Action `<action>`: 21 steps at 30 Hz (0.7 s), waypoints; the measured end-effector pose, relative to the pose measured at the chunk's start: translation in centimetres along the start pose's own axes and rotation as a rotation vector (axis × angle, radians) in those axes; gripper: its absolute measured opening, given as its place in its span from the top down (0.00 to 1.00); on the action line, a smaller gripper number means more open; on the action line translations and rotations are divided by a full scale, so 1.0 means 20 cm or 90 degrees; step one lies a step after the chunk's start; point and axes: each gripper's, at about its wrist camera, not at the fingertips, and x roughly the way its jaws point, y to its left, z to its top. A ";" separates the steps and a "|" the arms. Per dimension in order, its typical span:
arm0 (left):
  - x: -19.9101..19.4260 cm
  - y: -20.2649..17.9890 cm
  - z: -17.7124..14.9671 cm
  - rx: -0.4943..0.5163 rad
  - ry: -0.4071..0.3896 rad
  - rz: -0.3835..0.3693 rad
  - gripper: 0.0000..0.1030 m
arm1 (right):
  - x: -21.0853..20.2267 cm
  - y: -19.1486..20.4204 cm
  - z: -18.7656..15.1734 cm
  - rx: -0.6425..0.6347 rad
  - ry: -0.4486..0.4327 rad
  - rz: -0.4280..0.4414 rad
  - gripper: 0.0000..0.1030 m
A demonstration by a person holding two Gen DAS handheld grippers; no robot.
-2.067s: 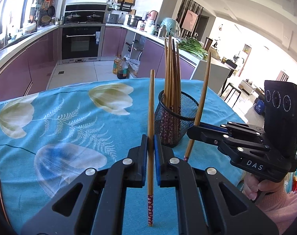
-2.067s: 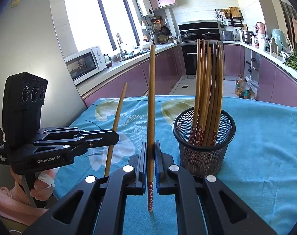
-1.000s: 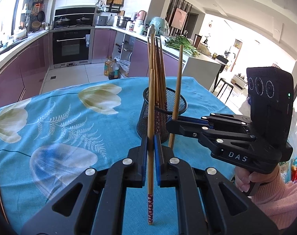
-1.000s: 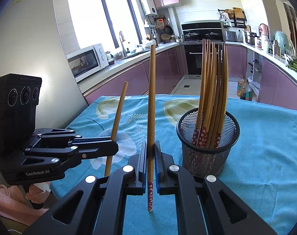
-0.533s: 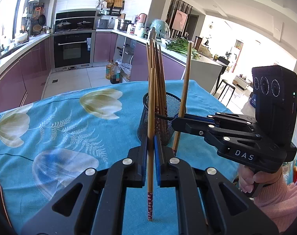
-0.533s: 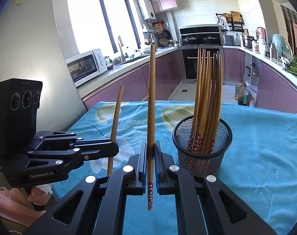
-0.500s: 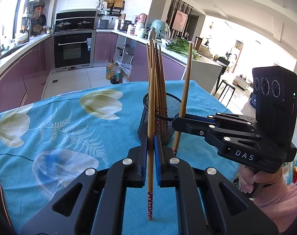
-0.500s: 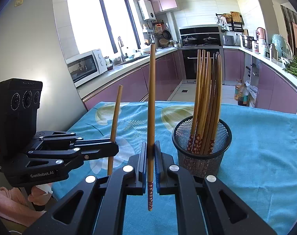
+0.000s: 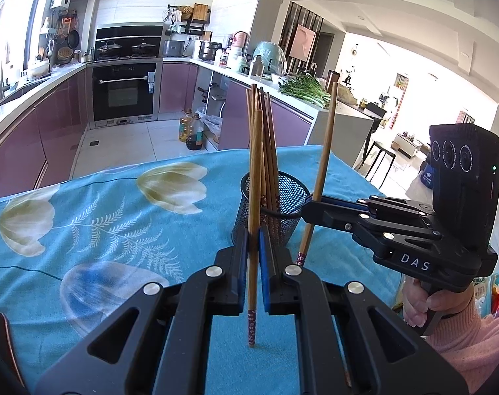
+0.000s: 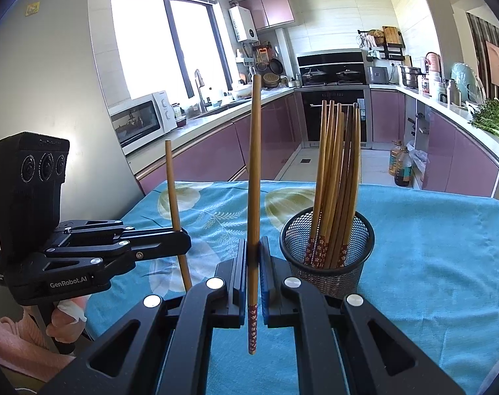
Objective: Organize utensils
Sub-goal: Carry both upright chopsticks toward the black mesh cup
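My left gripper [image 9: 253, 235] is shut on a wooden chopstick [image 9: 256, 164] held upright, patterned end down, above the cloth. Just behind it stands a black mesh holder [image 9: 292, 197] with several chopsticks [image 9: 266, 138] in it. To its right my right gripper [image 9: 310, 209] is shut on a second chopstick [image 9: 322, 148] beside the holder's rim. In the right wrist view the right gripper [image 10: 253, 247] clamps its chopstick [image 10: 255, 164], the holder [image 10: 358, 263] stands at the right, and the left gripper [image 10: 183, 242] holds its chopstick [image 10: 174, 191] at the left.
A teal flowered tablecloth [image 9: 101, 230] covers the table, whose far edge [image 10: 447, 197] drops to the kitchen floor. A hand in a pink sleeve [image 9: 453, 329] holds each gripper. Purple cabinets [image 10: 216, 154], an oven [image 9: 124, 95] and oil bottles [image 9: 192, 130] lie beyond.
Both grips are unchanged. In the right wrist view the left gripper's chopstick now leans its top leftward instead of rightward. In the left wrist view the right gripper sits slightly further right.
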 end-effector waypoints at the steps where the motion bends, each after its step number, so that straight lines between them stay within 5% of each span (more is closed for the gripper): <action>1: 0.00 0.00 0.00 -0.001 -0.001 0.000 0.93 | 0.00 -0.01 0.00 0.000 -0.001 0.000 0.94; 21: -0.01 -0.01 0.05 0.003 -0.016 0.011 0.93 | -0.06 -0.04 0.03 0.004 -0.023 -0.012 0.94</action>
